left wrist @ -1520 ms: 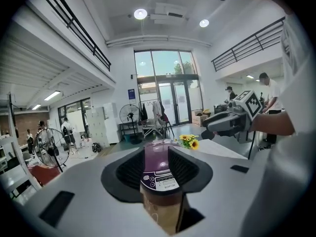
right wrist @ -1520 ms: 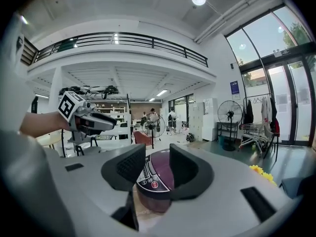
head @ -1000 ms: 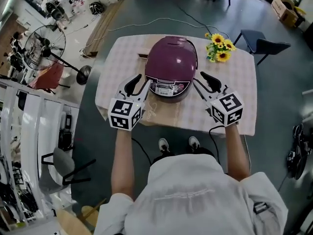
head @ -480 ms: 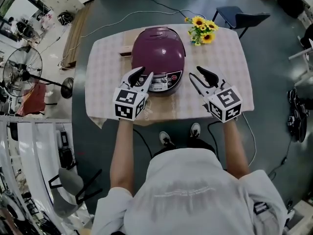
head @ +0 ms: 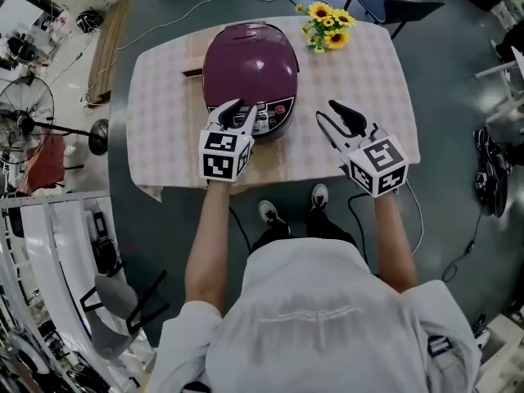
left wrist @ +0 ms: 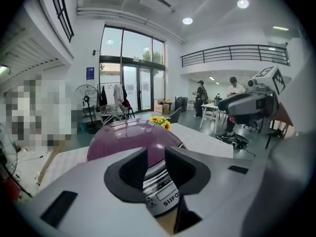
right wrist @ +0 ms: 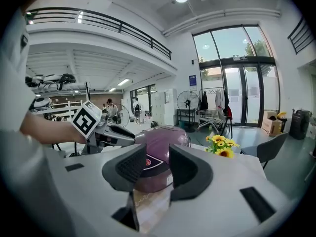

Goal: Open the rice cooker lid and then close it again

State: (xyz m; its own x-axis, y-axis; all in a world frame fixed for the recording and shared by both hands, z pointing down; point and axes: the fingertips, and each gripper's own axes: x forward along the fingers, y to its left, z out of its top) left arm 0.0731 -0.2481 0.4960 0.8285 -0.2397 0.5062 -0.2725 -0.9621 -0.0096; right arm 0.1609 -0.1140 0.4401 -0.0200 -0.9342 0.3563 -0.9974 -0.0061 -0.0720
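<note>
A purple rice cooker [head: 250,64] stands with its lid down on the checked table [head: 164,97]. Its control panel faces me. My left gripper [head: 239,110] hovers right at the front of that panel, left of its middle. Its jaws have just been closing, but a gap remains and nothing is between them. In the left gripper view the cooker [left wrist: 123,139] fills the space beyond the left gripper [left wrist: 156,162]. My right gripper [head: 327,115] hangs open over the table to the cooker's right, apart from it. The right gripper view shows the cooker [right wrist: 163,139] past the empty right gripper [right wrist: 158,168].
A bunch of sunflowers [head: 323,15] stands at the table's far right corner. A dark chair [head: 393,2] is behind it. A floor fan [head: 33,105] stands left of the table. A cable runs over the floor beyond the table. People stand far back in the hall.
Both grippers have come lower and nearer the cooker's front. The left one now sits against the panel area with narrower jaws. The lid stays down.
</note>
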